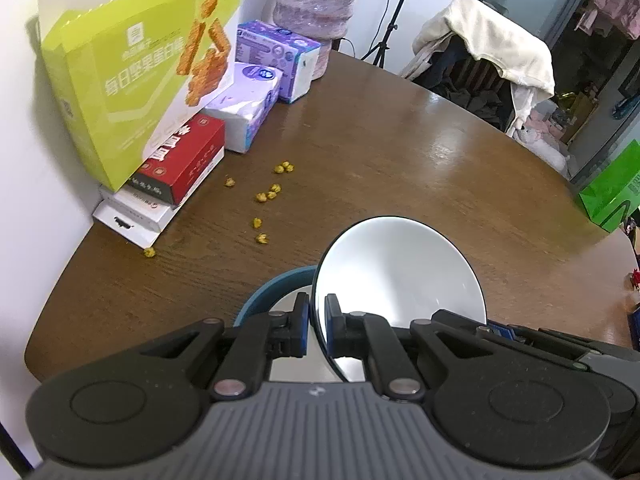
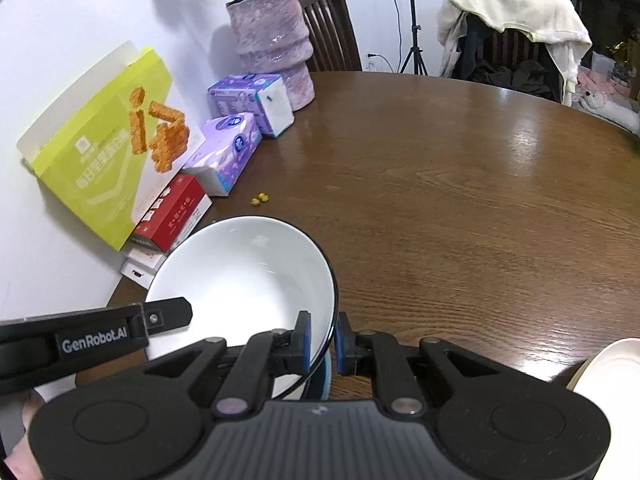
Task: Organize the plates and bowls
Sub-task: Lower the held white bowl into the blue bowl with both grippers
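With both tongs gripping it, white bowl [image 2: 244,276] rim, seemingly above blue bowl [image 1: 276,282]

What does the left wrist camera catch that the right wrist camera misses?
Only the left wrist view shows a bright green bag past the table's far edge, and a long trail of small yellow bits.

Only the right wrist view shows a dark wooden chair behind the vase, and a cream dish at the right.

Both show the white ceramic bowl with each hand-held gripper on its rim, the brown wooden table and the lime-green snack box.
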{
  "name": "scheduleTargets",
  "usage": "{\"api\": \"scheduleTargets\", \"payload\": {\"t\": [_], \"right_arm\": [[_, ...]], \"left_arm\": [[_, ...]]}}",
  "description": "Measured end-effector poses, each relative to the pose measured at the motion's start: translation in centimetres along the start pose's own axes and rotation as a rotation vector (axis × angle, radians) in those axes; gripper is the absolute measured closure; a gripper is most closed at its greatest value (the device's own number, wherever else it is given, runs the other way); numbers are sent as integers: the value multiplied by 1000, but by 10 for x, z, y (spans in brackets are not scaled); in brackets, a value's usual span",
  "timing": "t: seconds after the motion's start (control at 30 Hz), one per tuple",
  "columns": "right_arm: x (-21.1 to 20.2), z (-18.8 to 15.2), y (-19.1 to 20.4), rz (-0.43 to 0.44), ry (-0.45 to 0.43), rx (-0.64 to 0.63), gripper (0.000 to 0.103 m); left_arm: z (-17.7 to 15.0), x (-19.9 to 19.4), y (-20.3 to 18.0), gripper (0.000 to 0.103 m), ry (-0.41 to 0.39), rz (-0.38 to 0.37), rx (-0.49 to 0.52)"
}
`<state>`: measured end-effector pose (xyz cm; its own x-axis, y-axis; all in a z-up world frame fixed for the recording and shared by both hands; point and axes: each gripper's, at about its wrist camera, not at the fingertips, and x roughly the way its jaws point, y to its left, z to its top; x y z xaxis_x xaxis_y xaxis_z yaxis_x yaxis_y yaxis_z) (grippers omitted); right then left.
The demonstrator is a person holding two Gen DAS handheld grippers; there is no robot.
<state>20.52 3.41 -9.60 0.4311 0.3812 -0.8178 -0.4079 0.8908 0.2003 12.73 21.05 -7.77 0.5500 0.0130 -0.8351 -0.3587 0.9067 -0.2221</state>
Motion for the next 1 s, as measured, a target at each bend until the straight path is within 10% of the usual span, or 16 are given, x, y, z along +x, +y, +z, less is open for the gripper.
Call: {"api": "scheduleTargets", "payload": {"t": [1.0], "right_arm": [[30,-15,19,-11,58,-51,91]], "left_arm": [[-15,23,22,95,59,24,-14]]}}
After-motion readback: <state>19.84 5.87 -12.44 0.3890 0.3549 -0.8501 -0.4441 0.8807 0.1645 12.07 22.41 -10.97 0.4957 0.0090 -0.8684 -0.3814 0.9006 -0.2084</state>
